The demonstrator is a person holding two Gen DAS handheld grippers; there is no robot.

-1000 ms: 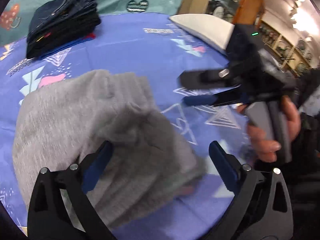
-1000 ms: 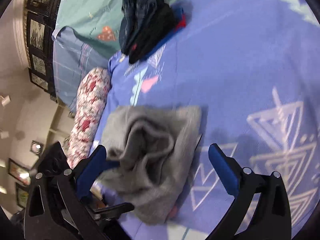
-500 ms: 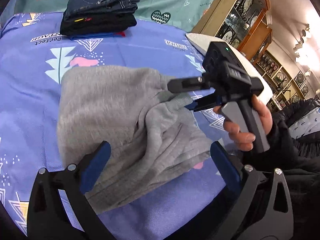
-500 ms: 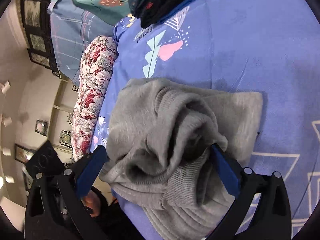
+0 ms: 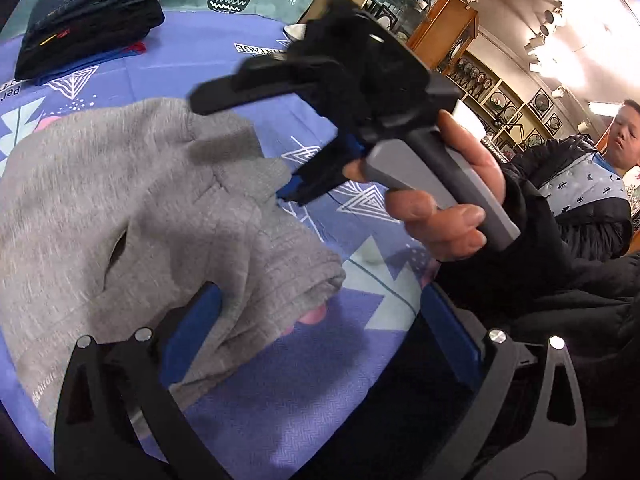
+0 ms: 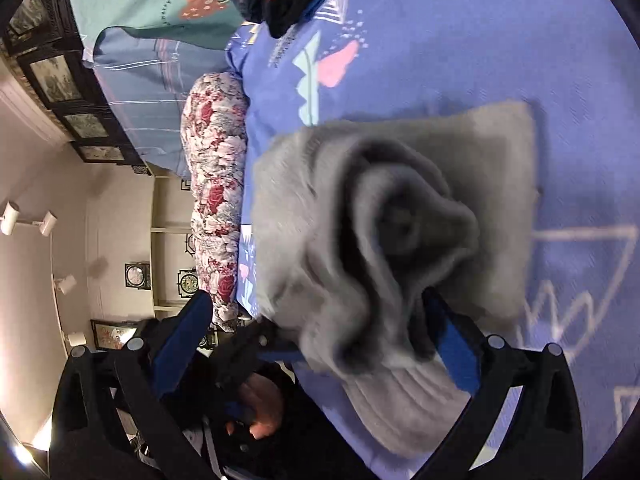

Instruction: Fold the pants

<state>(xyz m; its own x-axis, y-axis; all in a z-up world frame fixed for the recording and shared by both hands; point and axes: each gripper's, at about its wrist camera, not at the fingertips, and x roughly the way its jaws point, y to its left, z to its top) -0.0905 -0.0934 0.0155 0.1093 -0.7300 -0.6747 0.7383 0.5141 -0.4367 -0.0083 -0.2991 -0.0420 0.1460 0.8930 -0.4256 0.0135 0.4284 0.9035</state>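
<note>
Since 1 s ago I've closed in w/ both: left gripper [image 5: 316, 332] wide open, empty, over near edge of grey pants [image 5: 132, 208] bunched on blue sheet [image 5: 320, 400]; right gripper [image 6: 320, 340] open astride rumpled fold, holding nothing, so fold unfinished.

Bed covered by a purple patterned sheet [image 5: 280, 380], teal sheet [image 6: 132, 4] beyond it, floral bolster [image 6: 216, 208] along one edge. Wooden glass-front cabinet [image 5: 416, 4] and shelves of framed plates [image 5: 496, 100] against a pale wall. Ceiling spotlights [image 5: 544, 32] glare bright; framed pictures [image 6: 60, 80] line another wall.
</note>
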